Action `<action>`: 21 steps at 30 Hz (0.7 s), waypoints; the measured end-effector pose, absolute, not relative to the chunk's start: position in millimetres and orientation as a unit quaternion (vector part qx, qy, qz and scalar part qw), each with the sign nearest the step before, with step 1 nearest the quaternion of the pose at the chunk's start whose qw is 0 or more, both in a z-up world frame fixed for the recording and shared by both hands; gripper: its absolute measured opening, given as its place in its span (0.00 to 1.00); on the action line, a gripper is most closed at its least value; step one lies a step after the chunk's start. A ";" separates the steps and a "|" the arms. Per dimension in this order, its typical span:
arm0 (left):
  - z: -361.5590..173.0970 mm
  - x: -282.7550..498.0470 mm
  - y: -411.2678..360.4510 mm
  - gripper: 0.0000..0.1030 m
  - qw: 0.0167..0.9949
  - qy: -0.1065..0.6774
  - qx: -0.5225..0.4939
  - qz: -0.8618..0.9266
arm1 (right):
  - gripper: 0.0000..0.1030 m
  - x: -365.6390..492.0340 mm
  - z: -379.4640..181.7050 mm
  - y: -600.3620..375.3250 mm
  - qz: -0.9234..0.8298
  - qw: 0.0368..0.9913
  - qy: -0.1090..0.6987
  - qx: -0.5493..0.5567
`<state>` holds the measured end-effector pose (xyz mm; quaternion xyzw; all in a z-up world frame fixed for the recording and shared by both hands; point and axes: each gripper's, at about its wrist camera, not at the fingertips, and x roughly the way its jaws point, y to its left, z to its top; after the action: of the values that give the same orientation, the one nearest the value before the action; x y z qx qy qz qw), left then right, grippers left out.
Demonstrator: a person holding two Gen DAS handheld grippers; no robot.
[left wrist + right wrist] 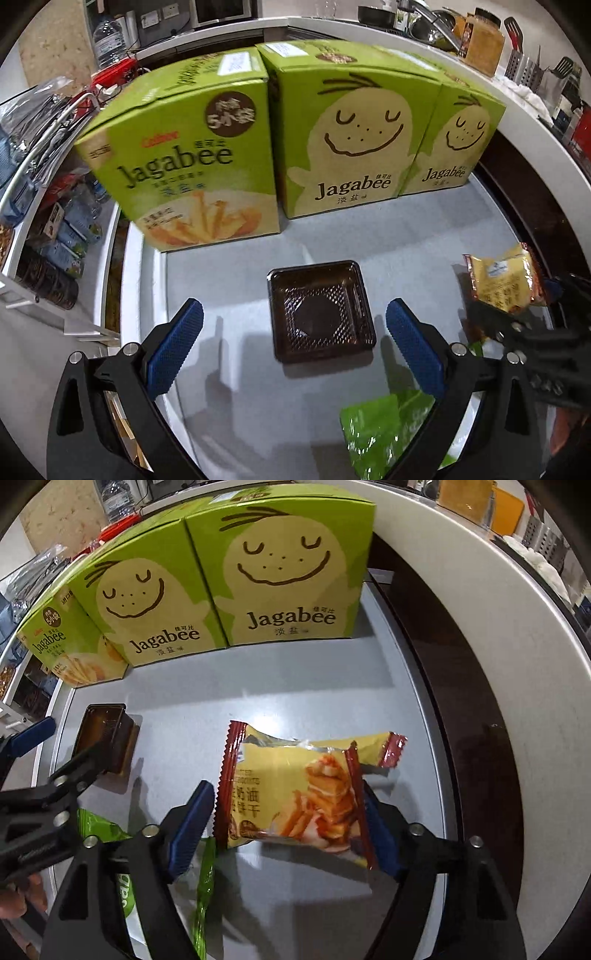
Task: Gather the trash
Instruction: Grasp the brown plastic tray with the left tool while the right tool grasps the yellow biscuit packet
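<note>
Desk (236, 295): grey, carries all items.
Brown tray (320, 311): on desk between left gripper (294, 345) fingers, spread wide, untouched — thin rigid plastic, likely light; take by a rim wall.
Biscuit wrapper (291, 794): right gripper (286, 830) fingers clamped on its side edges — crinkly, slippery film.

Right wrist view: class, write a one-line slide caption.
Right gripper closes on a yellow biscuit wrapper above the grey table, three Jagabee boxes behind.
</note>
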<state>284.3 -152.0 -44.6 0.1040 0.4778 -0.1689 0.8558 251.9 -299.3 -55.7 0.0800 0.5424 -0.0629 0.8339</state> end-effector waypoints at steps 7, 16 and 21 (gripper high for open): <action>-53.6 284.7 -158.7 0.91 0.854 0.480 0.108 -0.167 | 0.73 245.6 -58.5 -295.7 -0.064 0.835 0.541 0.084; -60.3 284.8 -155.2 0.66 0.842 0.492 0.109 -0.192 | 0.45 239.3 -61.9 -305.2 -0.044 0.836 0.536 0.111; -58.5 279.0 -148.8 0.63 0.839 0.493 0.114 -0.198 | 0.69 245.3 -60.0 -309.3 -0.047 0.832 0.541 0.112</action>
<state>279.0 -148.8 -58.5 0.1136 0.4932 -0.1985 0.8393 245.3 -309.3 -60.0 0.1118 0.5409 -0.0474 0.8323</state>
